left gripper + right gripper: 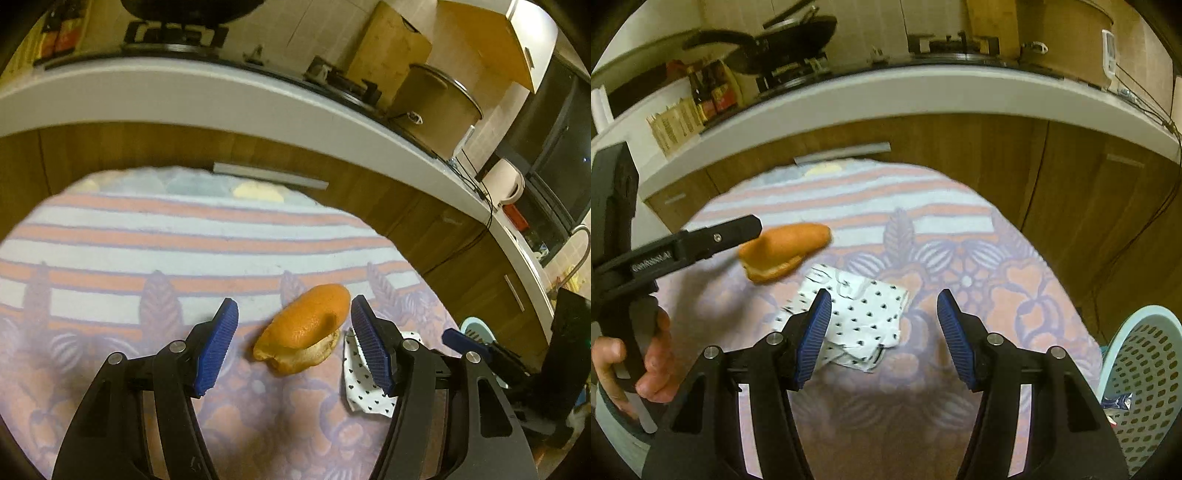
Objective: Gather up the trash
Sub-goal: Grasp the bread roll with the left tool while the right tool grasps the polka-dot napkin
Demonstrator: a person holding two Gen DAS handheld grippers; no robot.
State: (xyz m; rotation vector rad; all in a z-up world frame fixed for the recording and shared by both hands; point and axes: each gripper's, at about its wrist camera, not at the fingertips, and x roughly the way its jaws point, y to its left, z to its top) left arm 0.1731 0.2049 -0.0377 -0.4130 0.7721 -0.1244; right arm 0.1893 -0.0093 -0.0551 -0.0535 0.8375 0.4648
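Note:
An orange peel lies on the patterned cloth between the blue pads of my open left gripper, apart from both. A crumpled white paper with black dots lies just right of it. In the right wrist view the same paper lies under and ahead of my open right gripper, its left pad over the paper's edge. The peel lies beyond it, with the left gripper's arm reaching to it.
A pale blue perforated basket stands at the lower right and holds a wrapper. Wooden cabinet fronts and a grey counter edge with pots and a kettle run behind the cloth.

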